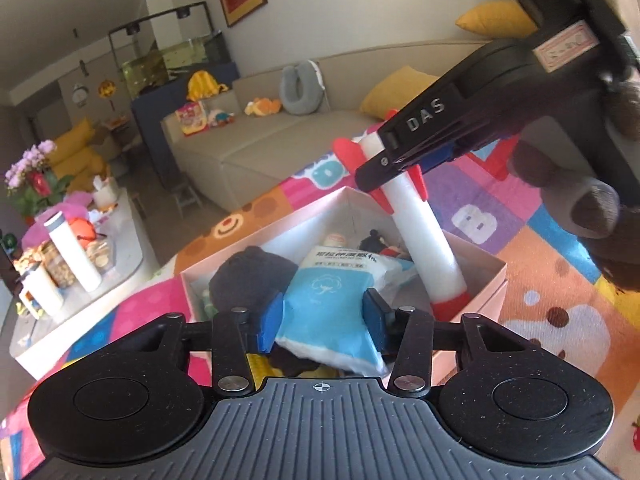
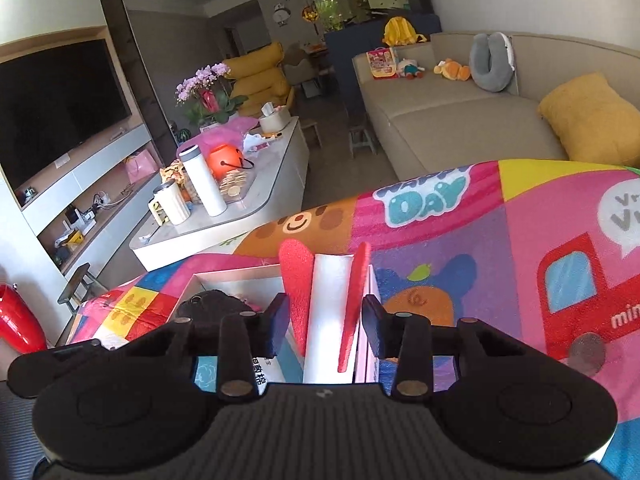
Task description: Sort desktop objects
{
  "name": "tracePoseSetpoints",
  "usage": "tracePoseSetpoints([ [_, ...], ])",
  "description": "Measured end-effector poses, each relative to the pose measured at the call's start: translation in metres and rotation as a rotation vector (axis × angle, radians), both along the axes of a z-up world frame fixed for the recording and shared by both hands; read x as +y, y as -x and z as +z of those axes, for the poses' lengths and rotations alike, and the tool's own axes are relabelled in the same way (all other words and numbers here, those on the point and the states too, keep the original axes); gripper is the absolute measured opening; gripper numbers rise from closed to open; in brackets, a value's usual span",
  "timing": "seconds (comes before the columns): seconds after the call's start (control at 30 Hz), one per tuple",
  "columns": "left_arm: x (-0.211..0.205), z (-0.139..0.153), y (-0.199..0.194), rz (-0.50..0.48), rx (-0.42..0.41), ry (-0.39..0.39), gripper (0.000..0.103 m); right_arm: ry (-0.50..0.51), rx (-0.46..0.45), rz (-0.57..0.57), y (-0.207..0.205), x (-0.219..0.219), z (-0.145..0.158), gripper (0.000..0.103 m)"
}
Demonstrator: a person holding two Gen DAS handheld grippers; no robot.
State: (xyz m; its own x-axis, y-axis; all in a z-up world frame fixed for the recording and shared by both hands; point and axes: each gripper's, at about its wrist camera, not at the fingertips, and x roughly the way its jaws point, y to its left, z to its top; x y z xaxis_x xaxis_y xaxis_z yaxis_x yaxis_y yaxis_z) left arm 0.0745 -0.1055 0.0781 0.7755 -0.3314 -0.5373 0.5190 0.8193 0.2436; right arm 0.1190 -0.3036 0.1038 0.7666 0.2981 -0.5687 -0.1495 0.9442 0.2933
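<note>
We grip the blue-and-white packet [image 1: 328, 312] in our left gripper [image 1: 326, 316] above the pink box [image 1: 486, 280], centre frame; our right gripper [image 2: 325, 326] clasps the white rocket [image 2: 332, 312] leaning in it; several things are boxed; both remain to be released.

A long beige sofa [image 2: 452, 120] stands by the wall with yellow pillows [image 2: 592, 120] and a grey neck pillow [image 2: 490, 66]. A white cup [image 2: 202, 182] and pink flowers [image 2: 202, 84] sit on the low table [image 2: 276, 184]. A big TV [image 2: 56, 108] hangs left.
</note>
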Motion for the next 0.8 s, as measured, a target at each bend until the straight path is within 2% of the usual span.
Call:
tracePoseSetpoints([
  [0.13, 0.017, 0.005, 0.009, 0.043, -0.011, 0.011, 0.045, 0.024, 0.060, 0.028, -0.026, 0.023, -0.007, 0.039],
  [0.2, 0.023, 0.005, 0.009, 0.053, -0.010, 0.012, 0.045, 0.084, 0.106, 0.004, -0.039, 0.036, -0.014, 0.039],
  [0.27, 0.031, 0.007, 0.009, 0.041, 0.014, 0.056, 0.047, 0.178, 0.119, -0.031, -0.045, 0.046, -0.021, 0.039],
  [0.3, 0.034, 0.009, 0.009, 0.025, 0.036, 0.097, 0.050, 0.204, 0.123, -0.036, -0.046, 0.047, -0.023, 0.039],
  [0.37, 0.032, 0.014, 0.004, -0.009, 0.080, 0.178, 0.072, 0.198, 0.134, -0.031, -0.045, 0.045, -0.026, 0.039],
  [0.43, 0.015, 0.012, -0.003, -0.052, 0.079, 0.154, 0.080, 0.168, 0.139, -0.027, -0.043, 0.037, -0.026, 0.039],
  [0.53, -0.015, -0.005, -0.023, -0.054, 0.093, 0.053, 0.076, 0.129, 0.142, -0.007, -0.039, 0.030, -0.023, 0.039],
  [0.57, -0.019, -0.012, -0.030, -0.038, 0.105, 0.029, 0.067, 0.120, 0.137, 0.005, -0.037, 0.027, -0.021, 0.039],
  [0.7, -0.020, -0.017, -0.038, -0.021, 0.125, 0.038, 0.055, 0.054, 0.130, 0.052, -0.031, 0.014, -0.017, 0.039],
  [0.8, -0.011, 0.001, -0.020, -0.023, 0.069, 0.027, 0.053, 0.016, 0.117, 0.058, -0.026, 0.006, -0.016, 0.039],
])
